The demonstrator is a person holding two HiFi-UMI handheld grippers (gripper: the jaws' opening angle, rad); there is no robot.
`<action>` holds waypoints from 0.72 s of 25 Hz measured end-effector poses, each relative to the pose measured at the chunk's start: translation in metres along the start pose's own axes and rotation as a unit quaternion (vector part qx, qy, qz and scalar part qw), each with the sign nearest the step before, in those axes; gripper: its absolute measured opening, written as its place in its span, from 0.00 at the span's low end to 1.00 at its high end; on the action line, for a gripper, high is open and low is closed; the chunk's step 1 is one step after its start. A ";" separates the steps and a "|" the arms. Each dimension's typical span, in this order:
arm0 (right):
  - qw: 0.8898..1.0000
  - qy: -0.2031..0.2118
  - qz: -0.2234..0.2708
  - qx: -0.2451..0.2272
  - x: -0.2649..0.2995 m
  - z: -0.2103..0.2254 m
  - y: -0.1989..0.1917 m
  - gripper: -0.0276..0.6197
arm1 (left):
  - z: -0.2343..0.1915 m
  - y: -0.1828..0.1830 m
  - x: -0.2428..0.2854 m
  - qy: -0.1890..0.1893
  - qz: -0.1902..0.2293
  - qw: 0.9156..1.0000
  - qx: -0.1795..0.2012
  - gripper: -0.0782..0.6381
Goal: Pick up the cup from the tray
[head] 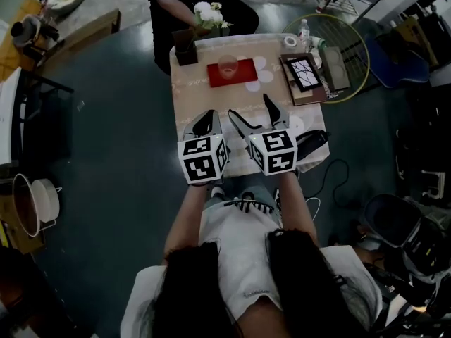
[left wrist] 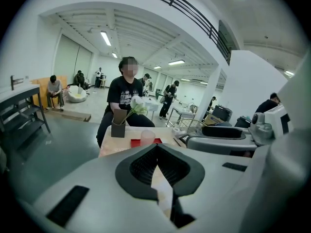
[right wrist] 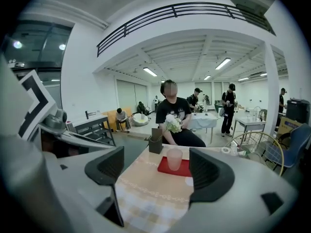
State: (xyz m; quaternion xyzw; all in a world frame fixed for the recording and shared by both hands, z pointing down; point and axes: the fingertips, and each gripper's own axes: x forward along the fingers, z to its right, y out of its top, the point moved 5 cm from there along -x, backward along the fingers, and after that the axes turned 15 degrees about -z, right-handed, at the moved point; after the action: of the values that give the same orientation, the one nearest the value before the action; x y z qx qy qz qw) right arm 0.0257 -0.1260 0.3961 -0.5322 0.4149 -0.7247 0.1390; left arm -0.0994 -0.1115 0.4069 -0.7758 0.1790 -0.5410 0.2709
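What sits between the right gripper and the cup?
Only bare tablecloth, then the red tray holding the cup; right gripper view shows it.

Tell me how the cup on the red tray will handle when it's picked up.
The cup looks translucent, probably thin light plastic, so a hard squeeze may dent it. It stands upright and taller than wide, so a sideways nudge could tip it.

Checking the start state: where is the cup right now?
In the head view the cup stands on the red tray, far middle of the table, right of the dark flower holder.
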 end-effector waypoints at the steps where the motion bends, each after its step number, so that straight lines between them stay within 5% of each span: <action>1: 1.000 0.003 -0.003 -0.002 0.007 0.005 0.005 0.66 | -0.002 0.006 0.005 0.003 0.000 1.000 -0.004 0.12; 14: 0.998 0.033 -0.035 -0.039 0.110 0.049 0.039 0.68 | -0.029 0.053 0.079 0.044 -0.018 0.998 -0.037 0.12; 18: 0.997 0.047 -0.046 -0.031 0.145 0.059 0.039 0.69 | -0.042 0.060 0.110 0.068 -0.019 0.997 -0.015 0.12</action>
State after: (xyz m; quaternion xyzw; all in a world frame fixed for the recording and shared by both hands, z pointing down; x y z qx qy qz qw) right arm 0.0116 -0.2701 0.4666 -0.5198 0.4186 -0.7414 0.0694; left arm -0.0990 -0.2312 0.4626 -0.7446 0.1907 -0.5945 0.2364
